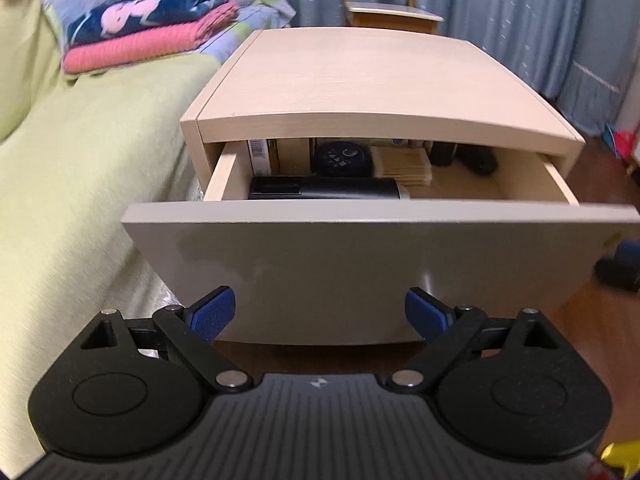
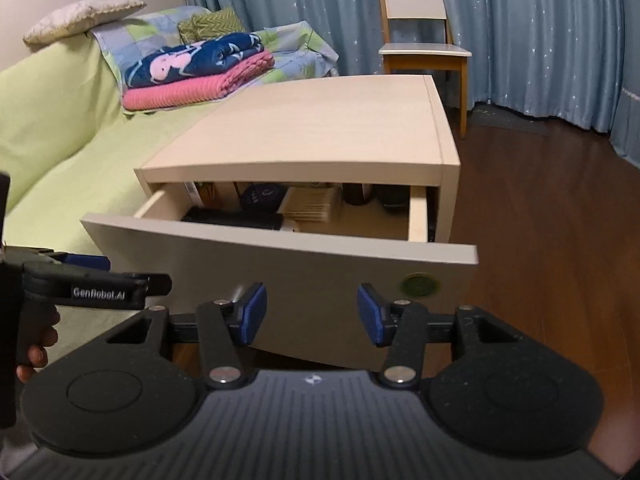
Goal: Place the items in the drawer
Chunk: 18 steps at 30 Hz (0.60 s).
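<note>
Since the pale wooden drawer [image 1: 380, 256] at frame centre is already hanging open (items inside), both the left gripper [image 1: 320, 316] and right gripper [image 2: 312, 314] are hovering spread wide, gripping nothing.

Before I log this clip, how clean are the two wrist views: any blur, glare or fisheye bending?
Left wrist: the folded blankets and the right edge smear with motion blur, the drawer front shows a faint sheen, and its top edge bows. Right wrist: sharper overall, with the chair crisp, the nightstand top curved by the lens, and the drawer's inside dim.
</note>
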Each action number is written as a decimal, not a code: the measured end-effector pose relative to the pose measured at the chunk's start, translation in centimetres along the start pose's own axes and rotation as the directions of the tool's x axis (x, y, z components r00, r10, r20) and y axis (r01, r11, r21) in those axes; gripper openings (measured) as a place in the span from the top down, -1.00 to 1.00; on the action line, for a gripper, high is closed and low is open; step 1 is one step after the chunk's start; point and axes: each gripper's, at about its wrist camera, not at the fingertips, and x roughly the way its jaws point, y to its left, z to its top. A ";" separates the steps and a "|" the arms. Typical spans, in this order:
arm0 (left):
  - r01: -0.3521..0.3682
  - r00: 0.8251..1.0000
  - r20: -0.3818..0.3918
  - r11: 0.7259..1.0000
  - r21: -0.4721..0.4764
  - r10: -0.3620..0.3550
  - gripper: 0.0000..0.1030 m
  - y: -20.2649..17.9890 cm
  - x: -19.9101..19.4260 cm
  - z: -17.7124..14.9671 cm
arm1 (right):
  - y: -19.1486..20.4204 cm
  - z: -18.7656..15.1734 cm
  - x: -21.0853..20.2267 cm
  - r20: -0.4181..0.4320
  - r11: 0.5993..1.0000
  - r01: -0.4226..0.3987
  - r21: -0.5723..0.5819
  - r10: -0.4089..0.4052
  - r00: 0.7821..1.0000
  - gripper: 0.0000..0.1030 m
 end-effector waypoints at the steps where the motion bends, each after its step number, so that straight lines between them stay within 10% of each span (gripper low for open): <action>1: -0.004 1.000 0.001 1.000 -0.008 0.004 -0.81 -0.1 0.2 0.0 | 0.3 -0.1 0.4 -0.002 1.000 0.011 0.002 -0.011 1.000 0.12; 18: -0.015 0.999 0.038 0.999 -0.035 0.016 -0.81 -0.7 1.9 -1.0 | 1.6 -1.5 2.2 -0.003 0.994 0.106 -0.007 -0.106 0.994 0.12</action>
